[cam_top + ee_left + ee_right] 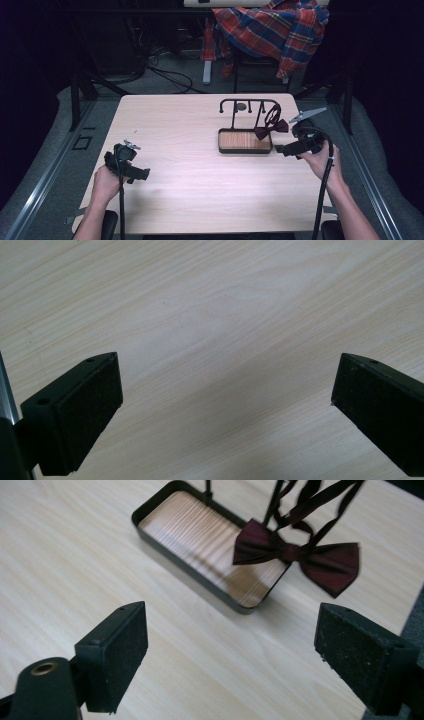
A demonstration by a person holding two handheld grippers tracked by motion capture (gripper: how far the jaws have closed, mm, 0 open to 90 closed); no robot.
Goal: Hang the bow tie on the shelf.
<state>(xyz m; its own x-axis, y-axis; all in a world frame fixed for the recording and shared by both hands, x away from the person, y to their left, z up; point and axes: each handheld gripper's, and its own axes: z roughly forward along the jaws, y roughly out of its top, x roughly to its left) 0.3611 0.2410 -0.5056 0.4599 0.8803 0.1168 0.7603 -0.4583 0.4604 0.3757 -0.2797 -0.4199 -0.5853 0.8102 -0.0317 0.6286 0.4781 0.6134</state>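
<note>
Softly hanging maroon satin bow tie (295,555), rectangular wood-lined tray (150,530)

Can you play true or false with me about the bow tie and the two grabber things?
1. The bow tie hangs by its strap from the black stand. True.
2. The right gripper squeezes the bow tie. False: its jaws are open and nothing is between them.
3. The left gripper is open over bare table. True.
4. The stand's tray is full of socks. False: it holds nothing.
</note>
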